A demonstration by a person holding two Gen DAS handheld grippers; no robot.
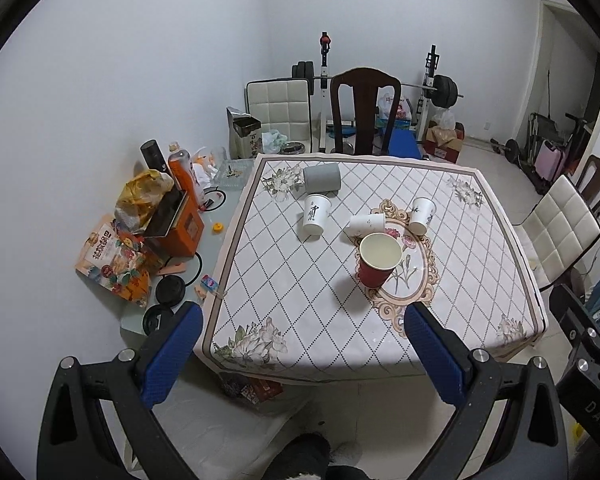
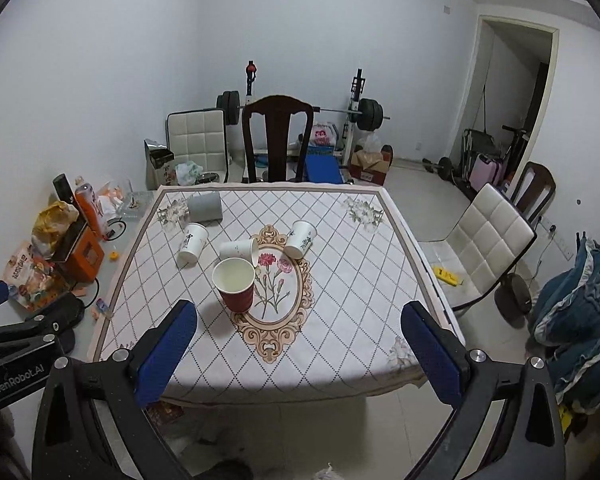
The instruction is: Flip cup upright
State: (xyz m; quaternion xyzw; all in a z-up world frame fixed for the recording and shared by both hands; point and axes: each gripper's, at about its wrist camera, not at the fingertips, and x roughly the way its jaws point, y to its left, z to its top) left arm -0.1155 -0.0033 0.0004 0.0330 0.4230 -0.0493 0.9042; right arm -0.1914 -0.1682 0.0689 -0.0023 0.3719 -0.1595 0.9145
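A red paper cup (image 1: 377,264) (image 2: 235,284) stands upright near the table's middle, mouth up. Behind it a white paper cup (image 1: 367,225) (image 2: 239,249) lies on its side. Two more white printed cups (image 1: 315,215) (image 1: 421,216) stand upside down, also seen in the right wrist view (image 2: 192,245) (image 2: 299,239). A grey cup (image 1: 322,179) (image 2: 205,207) lies on its side at the far left. My left gripper (image 1: 304,356) and right gripper (image 2: 300,356) are both open and empty, held above the table's near edge, well short of the cups.
The table (image 1: 480,280) carries a diamond-patterned cloth. A cluttered side table (image 1: 172,240) with boxes, bags and bottles stands to the left. A dark wooden chair (image 1: 365,112) is at the far side, a white padded chair (image 2: 484,248) at the right.
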